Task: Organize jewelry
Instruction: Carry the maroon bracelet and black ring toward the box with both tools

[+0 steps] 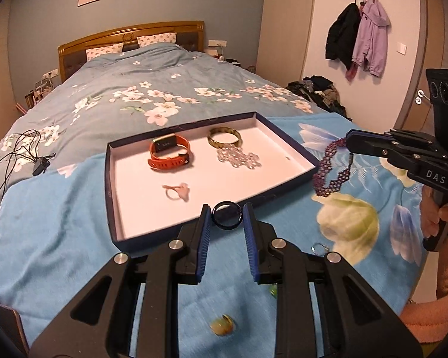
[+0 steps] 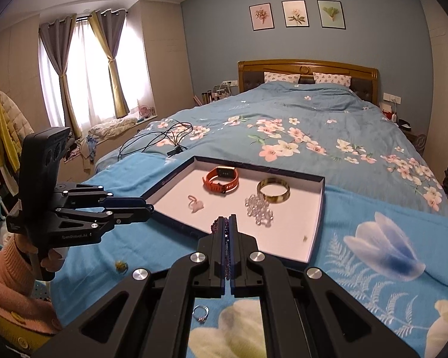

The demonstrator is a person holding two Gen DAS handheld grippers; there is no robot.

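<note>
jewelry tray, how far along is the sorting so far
Done: the tray already holds an orange watch, a gold bangle, a clear bead piece and a pink ring.

In hand: the left gripper holds a black ring; the right gripper is clamped on a purple beaded necklace.

Left: a silver ring and a yellowish ring lie on the blue blanket.

Both wrist cameras look forward along their fingers, close above the bed, sharing the shallow navy-rimmed white tray [image 1: 286, 137] [image 2: 321, 208].

place: home bedroom | cues: bed [image 2: 298, 125] with floral duvet, curtained window [image 2: 83, 68], coats on wall hooks [image 1: 358, 35]
</note>
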